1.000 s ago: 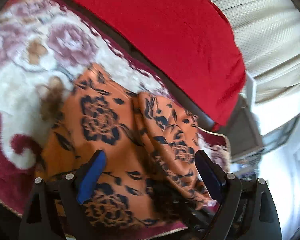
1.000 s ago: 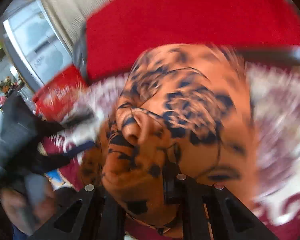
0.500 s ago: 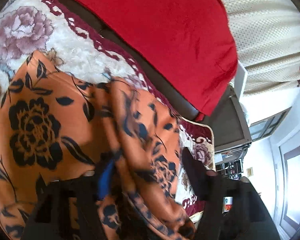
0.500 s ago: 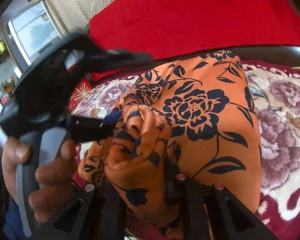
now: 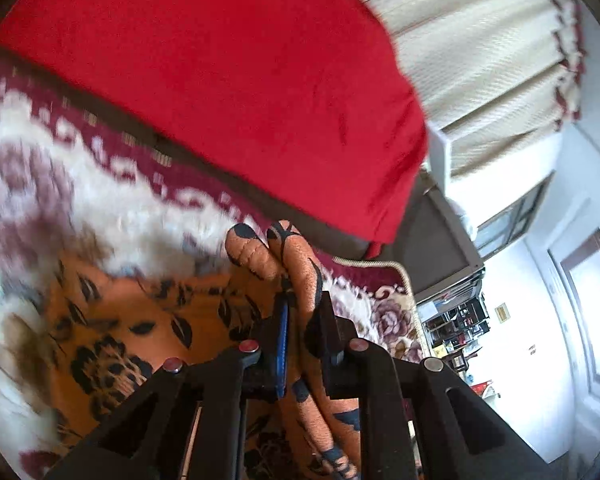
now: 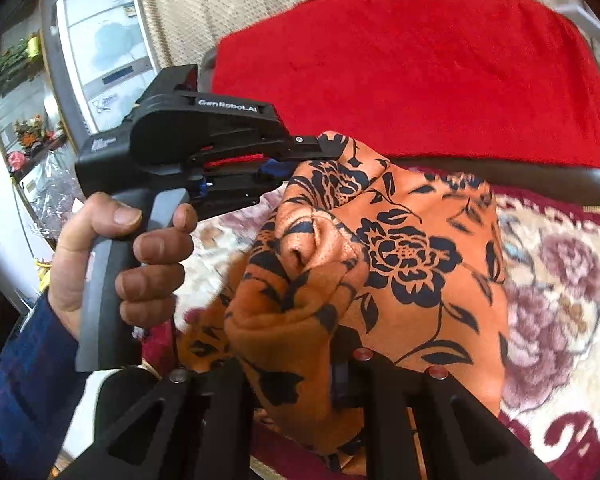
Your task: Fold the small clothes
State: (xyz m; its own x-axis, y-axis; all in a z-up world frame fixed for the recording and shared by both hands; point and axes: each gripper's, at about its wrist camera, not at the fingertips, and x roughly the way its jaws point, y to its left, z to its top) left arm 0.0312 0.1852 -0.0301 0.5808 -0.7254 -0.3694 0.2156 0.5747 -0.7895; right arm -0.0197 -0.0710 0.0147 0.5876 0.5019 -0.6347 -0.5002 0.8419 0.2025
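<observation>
An orange garment with black flowers (image 6: pixel 412 256) lies on a floral blanket (image 6: pixel 556 280). My left gripper (image 5: pixel 302 312) is shut on a bunched fold of the garment (image 5: pixel 300 264), which sticks up between the fingers. In the right wrist view the left gripper (image 6: pixel 320 152) pinches the garment's far corner, held by a hand. My right gripper (image 6: pixel 292 368) is shut on a thick bunch of the same garment (image 6: pixel 284 312), which hides its fingertips.
A red cloth (image 5: pixel 228 80) covers the dark sofa back behind the blanket. Beige curtains (image 5: pixel 480 40) hang behind it. A window or screen (image 6: pixel 100 52) and cluttered shelves stand at the left of the right wrist view.
My left gripper has closed on a fold of the garment and lifted it. My right gripper keeps its hold on its bunch.
</observation>
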